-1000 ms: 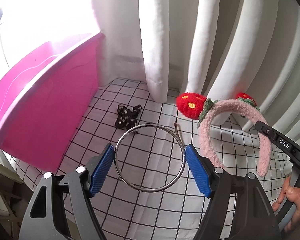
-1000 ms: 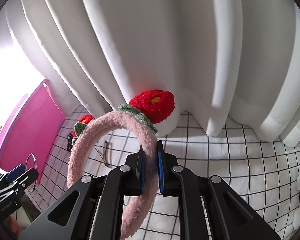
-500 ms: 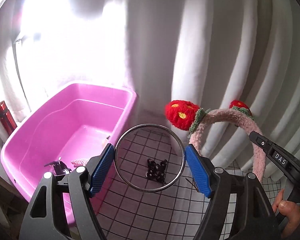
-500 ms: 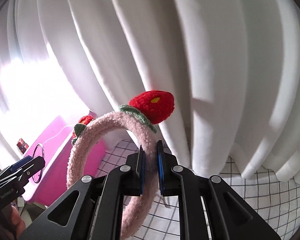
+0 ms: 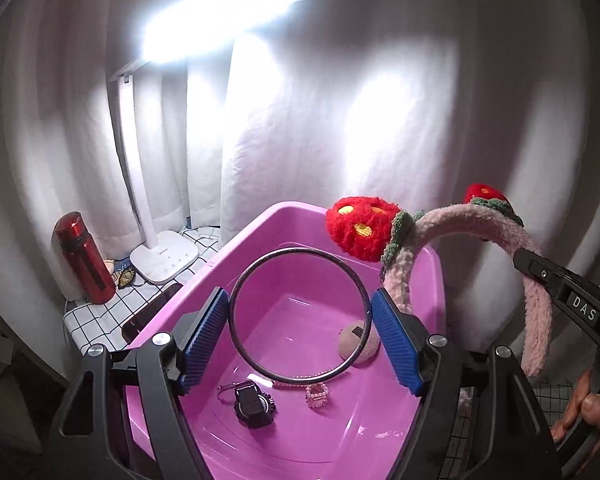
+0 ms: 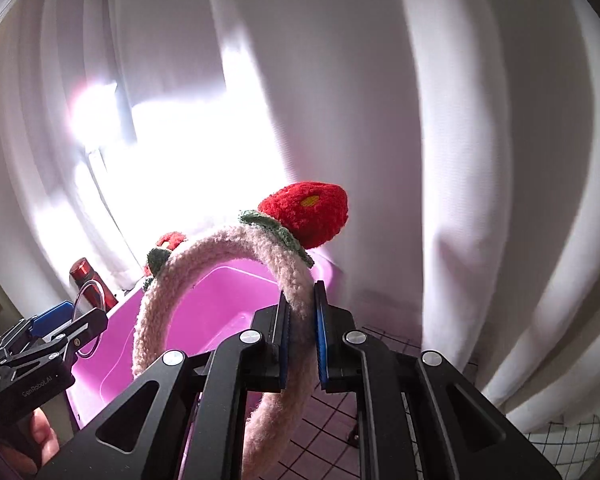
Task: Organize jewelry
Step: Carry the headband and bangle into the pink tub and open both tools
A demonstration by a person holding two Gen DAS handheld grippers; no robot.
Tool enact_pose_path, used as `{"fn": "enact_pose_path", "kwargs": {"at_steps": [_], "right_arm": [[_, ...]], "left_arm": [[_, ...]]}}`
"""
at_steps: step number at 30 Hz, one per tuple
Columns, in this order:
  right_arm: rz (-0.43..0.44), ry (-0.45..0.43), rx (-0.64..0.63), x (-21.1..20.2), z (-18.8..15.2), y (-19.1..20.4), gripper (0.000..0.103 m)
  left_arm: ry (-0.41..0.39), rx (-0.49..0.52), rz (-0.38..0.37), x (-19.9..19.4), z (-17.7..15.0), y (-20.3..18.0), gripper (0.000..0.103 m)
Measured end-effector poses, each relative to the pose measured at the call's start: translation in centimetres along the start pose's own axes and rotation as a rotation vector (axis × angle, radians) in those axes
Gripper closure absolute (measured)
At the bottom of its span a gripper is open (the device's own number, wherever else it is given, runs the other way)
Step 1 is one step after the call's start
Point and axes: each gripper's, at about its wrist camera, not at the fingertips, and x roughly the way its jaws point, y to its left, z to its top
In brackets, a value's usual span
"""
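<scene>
Four items already in pink bin; left gripper jaws clamp metal bangle, right gripper jaws pinch strawberry headband, both above bin, unreleased

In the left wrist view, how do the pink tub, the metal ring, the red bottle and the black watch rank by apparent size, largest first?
1. pink tub
2. metal ring, though it sits closest to the camera, between the left gripper pads, so it looks enlarged
3. red bottle
4. black watch

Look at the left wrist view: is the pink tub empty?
No, the pink tub already holds a black watch, a beaded ring and a round pinkish puff.
</scene>
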Motion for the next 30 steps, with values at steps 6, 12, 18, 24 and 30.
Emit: {"fn": "enact_pose_path", "kwargs": {"at_steps": [6,12,18,24,30], "right_arm": [[0.017,0.105,-0.071,5.4,0.4,4.0,0.092],[0.003,0.202,-0.127,9.6,0.2,6.4,0.092],[-0.025,0.282,-0.148,12.8,-0.2,7.6,0.092],[-0.021,0.387,-0.123,15.0,-0.6,8.5,0.06],[-0.031,0.358,-0.108,14.4,0.1,9.2,0.042]], "left_arm": [[0.078,-0.002,0.043,3.0,-1.0,3.0,0.032],[0.16,0.009,0.063,5.6,-2.0,4.7,0.032],[0.227,0.02,0.066,7.4,-2.6,5.1,0.031],[0.273,0.019,0.077,8.1,-2.9,5.6,0.03],[0.264,0.021,0.079,7.5,-2.6,5.7,0.01]]}}
